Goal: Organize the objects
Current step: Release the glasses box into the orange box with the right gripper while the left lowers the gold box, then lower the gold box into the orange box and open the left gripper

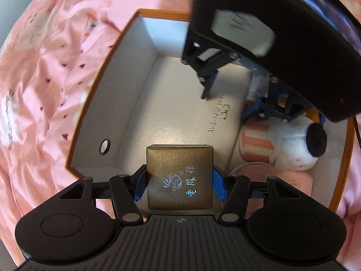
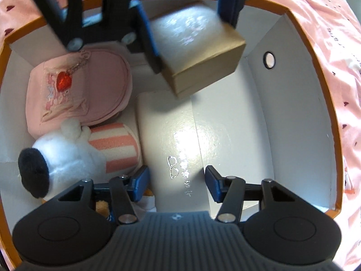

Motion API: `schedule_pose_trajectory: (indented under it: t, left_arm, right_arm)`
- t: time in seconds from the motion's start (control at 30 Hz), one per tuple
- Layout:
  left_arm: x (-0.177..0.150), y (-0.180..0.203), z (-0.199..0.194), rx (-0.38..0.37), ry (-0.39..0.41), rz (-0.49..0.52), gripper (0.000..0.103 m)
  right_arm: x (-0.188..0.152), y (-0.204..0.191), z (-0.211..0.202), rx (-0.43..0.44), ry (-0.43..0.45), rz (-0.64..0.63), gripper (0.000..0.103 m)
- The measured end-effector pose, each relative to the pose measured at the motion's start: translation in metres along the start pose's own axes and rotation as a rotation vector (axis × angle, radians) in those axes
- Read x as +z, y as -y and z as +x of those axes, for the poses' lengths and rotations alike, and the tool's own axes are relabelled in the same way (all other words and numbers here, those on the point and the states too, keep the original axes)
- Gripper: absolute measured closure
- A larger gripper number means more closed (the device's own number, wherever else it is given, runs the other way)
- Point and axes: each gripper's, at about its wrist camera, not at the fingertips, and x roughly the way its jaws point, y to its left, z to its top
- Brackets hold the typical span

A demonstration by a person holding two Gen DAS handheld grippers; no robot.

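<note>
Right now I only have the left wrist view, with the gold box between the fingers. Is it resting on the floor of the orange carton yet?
Observer: No. The right wrist view shows the gold box tilted and apparently clear of the orange carton floor, gripped by the left gripper.
Operator: Is the right gripper carrying anything?
Observer: No. The right gripper is open above the white glasses case.
Operator: What's the pink thing beside the plush?
Observer: A pink pouch with a red heart charm, next to the plush toy.
</note>
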Motion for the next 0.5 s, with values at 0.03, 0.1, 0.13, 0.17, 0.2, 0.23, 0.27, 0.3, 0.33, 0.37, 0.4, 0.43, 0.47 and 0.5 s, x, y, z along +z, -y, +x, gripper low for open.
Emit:
schedule_pose_trajectory:
  t: [0.03, 0.1, 0.13, 0.17, 0.2, 0.23, 0.27, 0.3, 0.33, 0.37, 0.4, 0.43, 0.47, 0.5]
  left_arm:
    - [0.0, 0.0, 0.001, -0.005, 0.004, 0.004, 0.036]
    - [0.0, 0.002, 0.004, -0.018, 0.006, 0.002, 0.036]
    - [-0.001, 0.002, 0.005, -0.025, 0.008, 0.002, 0.036]
    - [-0.002, 0.003, 0.007, -0.032, 0.006, 0.005, 0.036]
    - [-0.003, 0.004, 0.009, -0.037, 0.002, 0.008, 0.036]
    - [-0.003, 0.006, 0.011, -0.039, -0.002, 0.009, 0.036]
    - [-0.005, 0.007, 0.012, -0.04, -0.006, 0.01, 0.036]
    - [-0.006, 0.007, 0.014, -0.041, -0.009, 0.011, 0.036]
    - [-0.008, 0.008, 0.015, -0.043, -0.012, 0.01, 0.036]
    - [-0.009, 0.008, 0.016, -0.045, -0.014, 0.006, 0.036]
    - [-0.011, 0.008, 0.016, -0.049, -0.016, 0.001, 0.036]
    - [-0.012, 0.007, 0.016, -0.056, -0.014, -0.008, 0.035]
    - [-0.014, 0.006, 0.017, -0.057, -0.016, -0.016, 0.035]
    - [-0.016, 0.005, 0.017, -0.054, -0.019, -0.023, 0.035]
  right_arm:
    - [0.001, 0.001, -0.002, -0.004, 0.009, 0.024, 0.049]
    - [0.0, 0.005, -0.008, -0.003, 0.049, 0.084, 0.051]
    - [0.0, 0.008, -0.013, 0.003, 0.076, 0.121, 0.053]
    - [0.0, 0.01, -0.018, 0.007, 0.108, 0.16, 0.055]
    - [0.001, 0.012, -0.022, 0.016, 0.137, 0.195, 0.061]
    - [0.003, 0.013, -0.026, 0.025, 0.165, 0.227, 0.066]
    - [0.005, 0.014, -0.029, 0.03, 0.193, 0.254, 0.067]
    - [0.008, 0.014, -0.031, 0.036, 0.215, 0.274, 0.074]
    - [0.012, 0.015, -0.032, 0.039, 0.231, 0.292, 0.078]
    - [0.016, 0.015, -0.033, 0.039, 0.241, 0.311, 0.082]
    - [0.02, 0.016, -0.032, 0.036, 0.247, 0.327, 0.083]
    - [0.024, 0.016, -0.031, 0.023, 0.249, 0.332, 0.084]
    - [0.028, 0.015, -0.029, 0.005, 0.239, 0.334, 0.085]
    - [0.032, 0.016, -0.027, -0.008, 0.227, 0.34, 0.086]
